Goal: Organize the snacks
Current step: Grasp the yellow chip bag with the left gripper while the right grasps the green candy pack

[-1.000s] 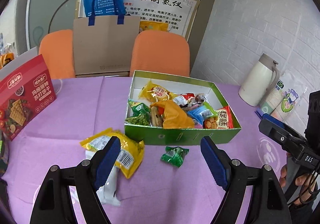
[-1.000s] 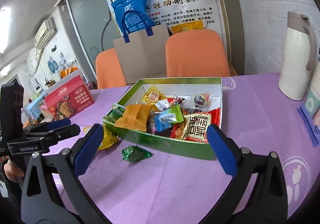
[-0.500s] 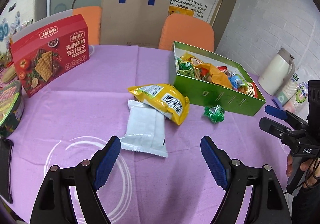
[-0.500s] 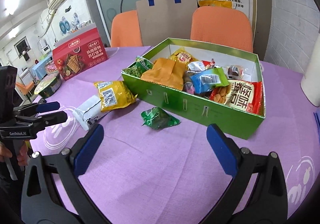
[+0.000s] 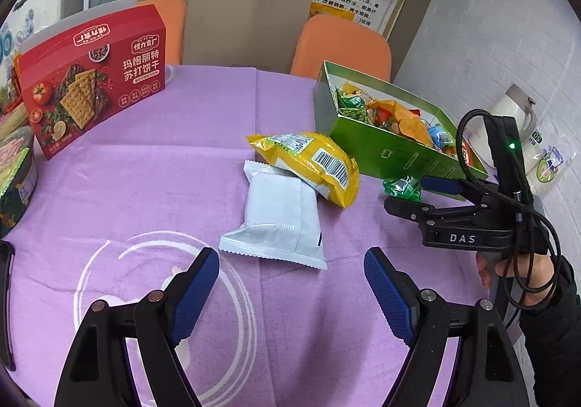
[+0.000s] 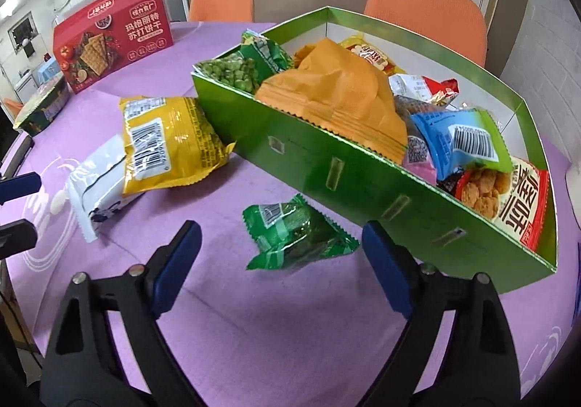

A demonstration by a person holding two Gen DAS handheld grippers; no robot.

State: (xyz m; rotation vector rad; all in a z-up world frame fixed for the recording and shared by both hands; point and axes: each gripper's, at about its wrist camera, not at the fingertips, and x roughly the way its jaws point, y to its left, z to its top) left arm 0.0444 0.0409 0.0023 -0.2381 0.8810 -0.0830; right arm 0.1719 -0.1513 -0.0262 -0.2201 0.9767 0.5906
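Your right gripper (image 6: 279, 247) is closing on the small green packet (image 6: 296, 238), which lies on the counter (image 6: 290, 334) just before the green box (image 6: 326, 167); the packet sits between the fingers, seemingly not yet pinched; next, squeeze and lift it over the box wall. Your left gripper (image 5: 290, 279) hangs open, empty, near the white packet (image 5: 277, 214) under the yellow bag (image 5: 308, 160). The box already holds many mixed snack packets.
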